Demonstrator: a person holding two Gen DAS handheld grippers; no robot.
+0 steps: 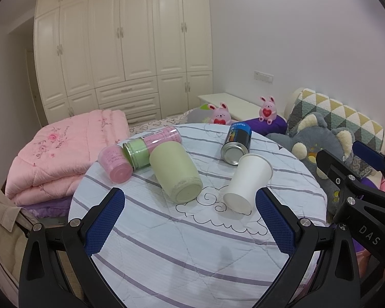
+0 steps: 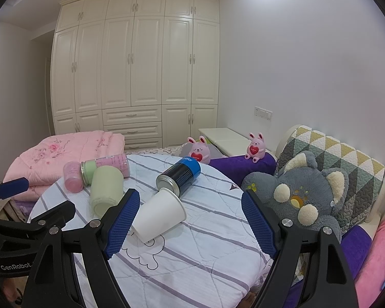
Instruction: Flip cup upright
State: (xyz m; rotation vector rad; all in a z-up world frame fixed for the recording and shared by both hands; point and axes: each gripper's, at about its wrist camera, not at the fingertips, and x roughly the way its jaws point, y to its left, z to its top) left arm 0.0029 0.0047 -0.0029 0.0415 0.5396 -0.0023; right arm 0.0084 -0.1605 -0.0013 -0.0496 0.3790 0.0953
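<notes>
A white paper cup [image 1: 246, 182] lies on its side on the round table [image 1: 166, 251], base toward me; it also shows in the right wrist view [image 2: 160, 214]. A pale green cup [image 1: 174, 172] lies on its side to its left, also in the right wrist view [image 2: 105, 190]. My left gripper [image 1: 190, 220] is open and empty, just short of both cups. My right gripper [image 2: 190, 218] is open and empty, with the white cup just ahead between its fingers, nearer the left finger [image 2: 122, 224]. The right gripper also shows in the left wrist view [image 1: 346, 164].
A blue-and-black can [image 1: 237, 142] lies behind the white cup. A pink-and-green bottle [image 1: 151, 145] and its pink cap [image 1: 115, 164] lie at the table's back left. A folded pink quilt [image 1: 56, 148] is left, a grey plush toy [image 2: 302, 192] right.
</notes>
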